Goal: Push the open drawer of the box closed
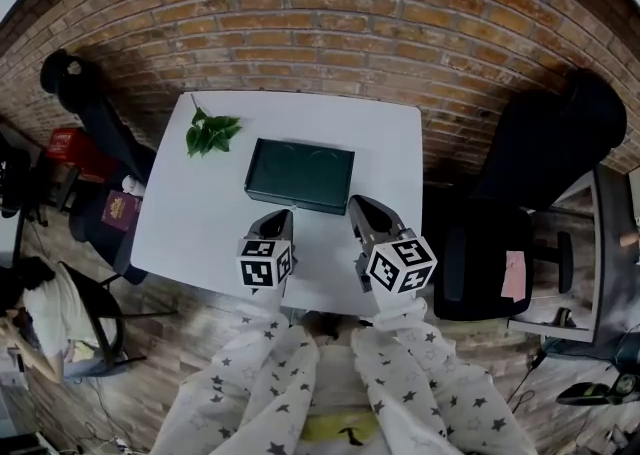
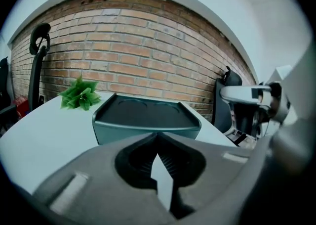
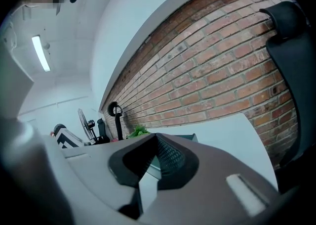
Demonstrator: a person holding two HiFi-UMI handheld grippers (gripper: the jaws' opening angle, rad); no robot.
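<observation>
The dark green box (image 1: 299, 173) is seen at the middle of the white table (image 1: 190, 228), with a leafy sprig (image 1: 211, 133) lying off its left rear corner. The left gripper (image 1: 282, 215) is held just short of the box's front face, jaws pressed together with nothing between them. The right gripper (image 1: 358, 203) is held near the box's front right corner, likewise closed and empty. The drawer front is presumably the face turned toward the grippers, though how far it stands out cannot be made out. The box is judged rigid, hard-shelled and fairly light, so it may skid on the smooth table when pushed. No grasp is called for: closed jaw tips are best set against the middle of the drawer front, and the push kept straight and gentle.
</observation>
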